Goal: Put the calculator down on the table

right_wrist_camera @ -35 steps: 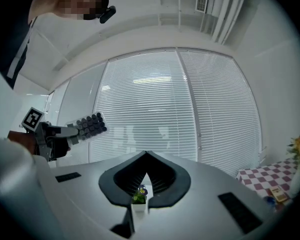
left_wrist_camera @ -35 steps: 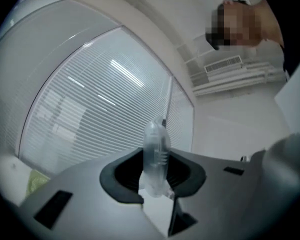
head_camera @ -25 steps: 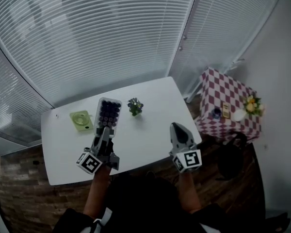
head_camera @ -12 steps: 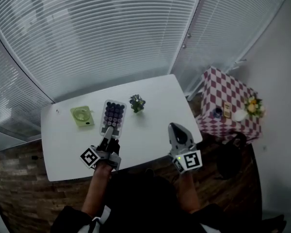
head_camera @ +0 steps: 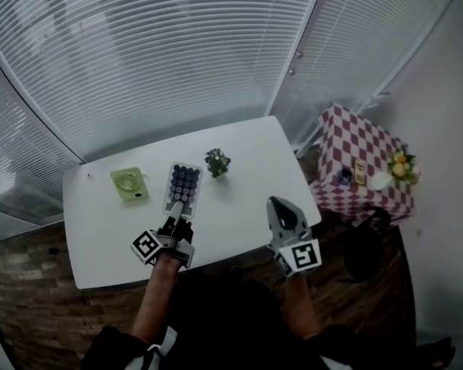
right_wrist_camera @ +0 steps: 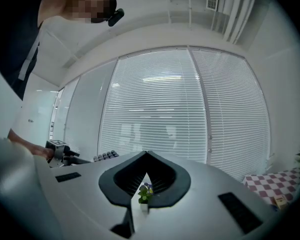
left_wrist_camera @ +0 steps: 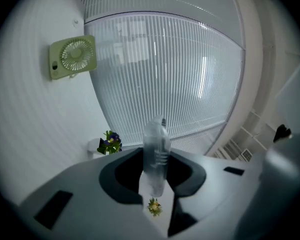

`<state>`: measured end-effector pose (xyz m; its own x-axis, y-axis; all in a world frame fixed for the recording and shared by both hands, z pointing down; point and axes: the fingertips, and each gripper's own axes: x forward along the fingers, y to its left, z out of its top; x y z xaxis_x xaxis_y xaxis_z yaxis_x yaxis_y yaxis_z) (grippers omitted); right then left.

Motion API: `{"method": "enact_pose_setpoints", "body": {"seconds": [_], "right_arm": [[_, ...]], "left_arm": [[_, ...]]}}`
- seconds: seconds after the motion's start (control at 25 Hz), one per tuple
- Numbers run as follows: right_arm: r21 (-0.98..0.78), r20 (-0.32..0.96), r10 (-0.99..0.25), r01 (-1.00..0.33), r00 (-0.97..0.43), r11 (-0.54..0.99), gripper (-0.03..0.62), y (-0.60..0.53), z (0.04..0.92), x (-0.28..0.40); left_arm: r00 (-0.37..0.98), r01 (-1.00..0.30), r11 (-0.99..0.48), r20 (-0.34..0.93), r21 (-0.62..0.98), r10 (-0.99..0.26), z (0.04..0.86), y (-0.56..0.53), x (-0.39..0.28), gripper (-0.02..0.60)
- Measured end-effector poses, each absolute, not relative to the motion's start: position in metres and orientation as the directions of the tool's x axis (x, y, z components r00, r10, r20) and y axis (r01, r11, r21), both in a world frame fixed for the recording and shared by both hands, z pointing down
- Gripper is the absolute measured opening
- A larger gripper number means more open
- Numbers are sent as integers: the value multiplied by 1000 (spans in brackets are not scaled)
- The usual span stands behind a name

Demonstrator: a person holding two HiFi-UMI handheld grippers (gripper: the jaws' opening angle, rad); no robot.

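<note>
White slatted blinds close off the far side of the room, and below them a white surface (head_camera: 239,172) carries the scene. At its left a small green fan (head_camera: 129,185) lies flat. Just right of it is the calculator (head_camera: 183,185), keys up, its near end clamped in the left gripper (head_camera: 176,213). Over the last second this gripper has sunk and rolled. The calculator, which a moment ago stood higher and tilted, now looks level with the surface and low over it. Whether it already touches cannot be told. The set-down seems nearly done, with only the last lowering and the release left. In the left gripper view the fingers (left_wrist_camera: 121,176) stand partly apart, pressed on either face of the calculator, which shows edge-on between them. Further right a little potted plant (head_camera: 217,163) stands apart from the calculator. The right gripper (head_camera: 278,204) hovers near the surface's front edge, its fingers (right_wrist_camera: 121,180) brought together at the tips with nothing held; the plant only shows beyond them. At far right stands a side table with a checked cloth (head_camera: 355,156).
</note>
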<state>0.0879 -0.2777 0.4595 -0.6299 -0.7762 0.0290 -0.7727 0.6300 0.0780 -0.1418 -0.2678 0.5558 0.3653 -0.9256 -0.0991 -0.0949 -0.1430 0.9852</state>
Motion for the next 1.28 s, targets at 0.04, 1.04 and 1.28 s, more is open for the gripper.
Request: {"method": "enact_pose_setpoints", "body": {"seconds": [0.04,1.04,1.28], "right_arm": [[83,32,-779,-775,-626,626,6,-278,461,89],[30,35,-803,-803,-595,596,6,-291,465,94],[25,35,-806,-806,-591,592,6,-295,467,95]], "left_arm": [[372,-84,-138,-98,987,-923,562,-269,-141,101],[417,-68,111,129,992,-900,732,-298,-124,101],[445,-81,162,181,983,-877,770,-309,-117,101]]}}
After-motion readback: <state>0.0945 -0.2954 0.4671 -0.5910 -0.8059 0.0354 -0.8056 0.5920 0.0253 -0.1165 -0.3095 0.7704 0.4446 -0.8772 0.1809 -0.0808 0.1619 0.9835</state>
